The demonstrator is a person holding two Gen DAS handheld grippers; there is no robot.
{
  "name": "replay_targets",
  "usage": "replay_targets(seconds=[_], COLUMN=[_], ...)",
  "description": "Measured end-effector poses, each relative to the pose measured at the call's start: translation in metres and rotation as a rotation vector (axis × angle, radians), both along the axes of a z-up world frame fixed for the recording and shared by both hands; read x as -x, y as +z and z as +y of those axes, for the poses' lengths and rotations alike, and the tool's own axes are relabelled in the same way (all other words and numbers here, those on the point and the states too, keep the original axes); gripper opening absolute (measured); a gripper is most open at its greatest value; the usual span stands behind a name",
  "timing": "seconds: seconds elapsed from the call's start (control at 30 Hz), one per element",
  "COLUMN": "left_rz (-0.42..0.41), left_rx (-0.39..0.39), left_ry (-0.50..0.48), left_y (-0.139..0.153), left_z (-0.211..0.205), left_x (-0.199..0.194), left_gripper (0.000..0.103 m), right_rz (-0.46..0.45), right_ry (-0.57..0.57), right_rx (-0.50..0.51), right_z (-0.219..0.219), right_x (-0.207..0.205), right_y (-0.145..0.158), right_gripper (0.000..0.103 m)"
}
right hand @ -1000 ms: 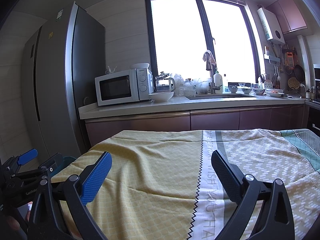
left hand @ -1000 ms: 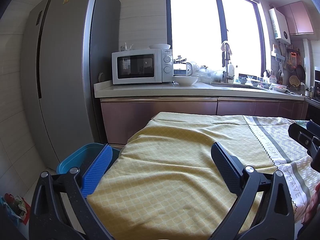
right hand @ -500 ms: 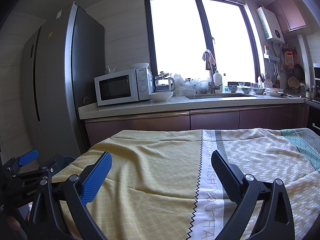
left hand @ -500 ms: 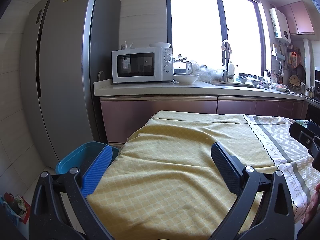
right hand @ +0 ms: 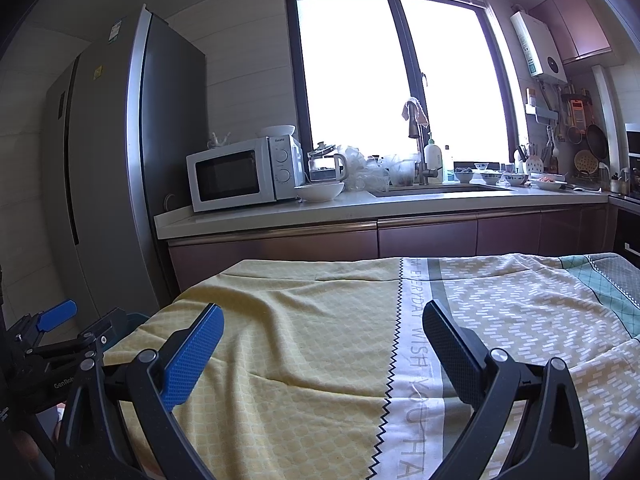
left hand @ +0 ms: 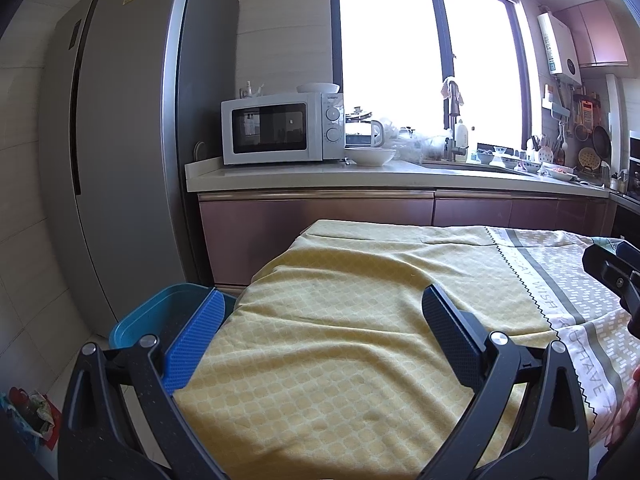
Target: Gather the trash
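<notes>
My left gripper (left hand: 324,308) is open above the left part of a table under a yellow patterned cloth (left hand: 360,320), nothing between its fingers. A blue plastic bin (left hand: 152,316) stands on the floor just past the table's left edge, beside the blue finger. My right gripper (right hand: 322,320) is open too, over the middle of the same cloth (right hand: 320,340). In the right wrist view the left gripper (right hand: 56,336) shows at the far left. No loose trash shows on the cloth. Crumpled coloured wrappers (left hand: 28,412) lie on the floor at the lower left.
A tall grey fridge (left hand: 120,160) stands at the left. Behind the table runs a kitchen counter (left hand: 360,178) with a white microwave (left hand: 280,128), a white bowl (left hand: 370,156), a kettle and a sink (right hand: 440,190). Brown cabinets (right hand: 400,240) sit below.
Both views have drifted slightly; the counter sits a little higher in frame. Both grippers stay open and hold nothing.
</notes>
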State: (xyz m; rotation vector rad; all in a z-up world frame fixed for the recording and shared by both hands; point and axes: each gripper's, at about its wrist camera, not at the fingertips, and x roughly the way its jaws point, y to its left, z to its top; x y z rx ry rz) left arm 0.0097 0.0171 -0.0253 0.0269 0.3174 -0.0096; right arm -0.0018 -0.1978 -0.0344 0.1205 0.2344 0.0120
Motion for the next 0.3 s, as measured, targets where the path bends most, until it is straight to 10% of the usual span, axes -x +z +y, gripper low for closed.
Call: replay_targets(seconds=[0.3], left_rz=[0.153], left_rx=[0.025], left_ry=[-0.032], left_y=[-0.003], left_z=[-0.004], left_x=[-0.058], left_gripper=[0.097], right_rz=[0.066], right_ry=[-0.038], right_rx=[0.015], right_z=[-0.031], right_x=[-0.011], right_y=[-0.003], right_gripper=[0.096])
